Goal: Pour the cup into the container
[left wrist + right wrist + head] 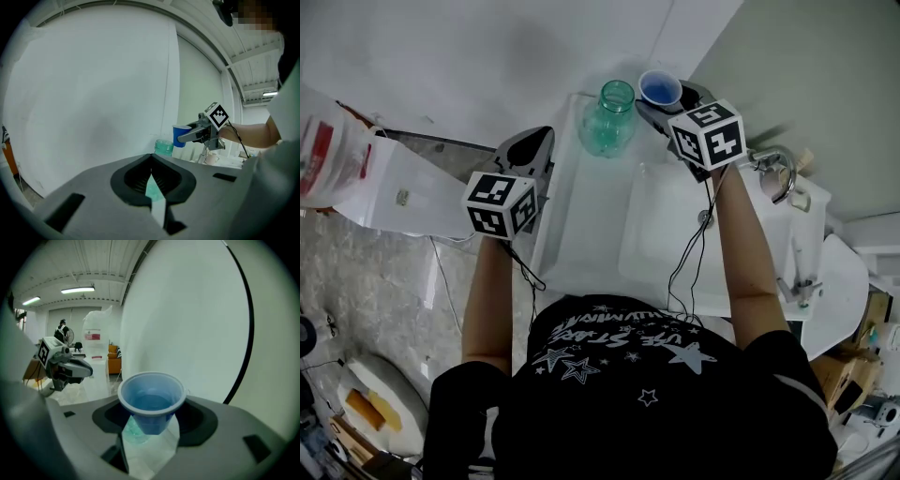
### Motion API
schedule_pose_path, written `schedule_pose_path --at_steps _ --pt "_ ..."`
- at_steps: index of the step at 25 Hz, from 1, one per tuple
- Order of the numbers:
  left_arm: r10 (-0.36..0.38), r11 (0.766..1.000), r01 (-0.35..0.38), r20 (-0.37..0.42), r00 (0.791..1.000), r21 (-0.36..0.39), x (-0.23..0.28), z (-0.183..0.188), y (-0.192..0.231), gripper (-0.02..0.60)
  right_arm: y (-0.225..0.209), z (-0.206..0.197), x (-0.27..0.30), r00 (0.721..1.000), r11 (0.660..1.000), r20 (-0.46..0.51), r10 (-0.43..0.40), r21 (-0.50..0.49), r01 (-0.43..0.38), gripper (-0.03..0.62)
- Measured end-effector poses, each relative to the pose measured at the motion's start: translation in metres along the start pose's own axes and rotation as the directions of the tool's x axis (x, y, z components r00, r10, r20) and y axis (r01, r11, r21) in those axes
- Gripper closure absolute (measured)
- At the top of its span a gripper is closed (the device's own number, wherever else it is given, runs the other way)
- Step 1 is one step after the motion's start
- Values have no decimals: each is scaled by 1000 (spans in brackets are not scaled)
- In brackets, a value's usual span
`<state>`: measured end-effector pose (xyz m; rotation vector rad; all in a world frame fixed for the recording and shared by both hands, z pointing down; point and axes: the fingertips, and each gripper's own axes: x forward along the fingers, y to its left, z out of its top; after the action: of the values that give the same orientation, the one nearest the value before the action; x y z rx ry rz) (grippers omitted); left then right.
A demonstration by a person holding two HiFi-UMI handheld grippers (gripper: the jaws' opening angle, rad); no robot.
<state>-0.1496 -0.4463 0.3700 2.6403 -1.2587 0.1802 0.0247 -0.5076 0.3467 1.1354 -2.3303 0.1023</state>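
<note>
Right gripper view showed us the right tool (153,419) clamped on a small blue plastic cup (150,398). Its jaws pressed the tapered lower wall from either side, and the rim stood clear above them. The cup sat upright and looked roughly half full of liquid (151,406). From the head view we placed the cup in the air above the white counter (581,234), just beside the open mouth of a translucent green jar (609,122) that stood at the counter's far edge, the two close but apart. The left tool (151,161) had its jaws together on nothing and hung off to the jar's left, not touching it. We judged the cup to be light and thin-walled, the kind that buckles if squeezed hard, so a firm pinch could oval the rim and slop the liquid out early. The weight would shift toward the lip as the cup tipped, and the taper could let it slide in the jaws. The low hold on the body seemed right to us, since it left the rim free to pour. The jar's mouth looked little wider than the cup, so we expected a slow tilt with the lip right over the opening. The jar itself might be light enough to topple if bumped.
</note>
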Motion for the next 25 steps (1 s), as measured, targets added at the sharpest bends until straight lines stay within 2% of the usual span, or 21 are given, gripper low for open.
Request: schedule_pose_path --at_steps 5,9,14,19,25 --pt "-6 1000 6 0 1000 -14 7 -3 5 571 -10 -4 12 996 990 -79 -47 -138 36 304" --pt "-12 1000 12 0 1000 -29 11 -7 9 571 -17 -8 16 988 968 -121 -95 -244 63 306" --pt "-13 999 13 -1 1000 -45 16 -14 10 571 -15 -6 17 982 942 -155 -111 -332 54 306" --pt "-13 999 13 3 1000 -51 23 -16 11 571 -17 0 19 979 887 -151 -139 -458 55 309" --pt "-13 998 13 6 1000 -54 31 -16 12 571 -15 6 27 974 838 -154 -169 -542 60 310"
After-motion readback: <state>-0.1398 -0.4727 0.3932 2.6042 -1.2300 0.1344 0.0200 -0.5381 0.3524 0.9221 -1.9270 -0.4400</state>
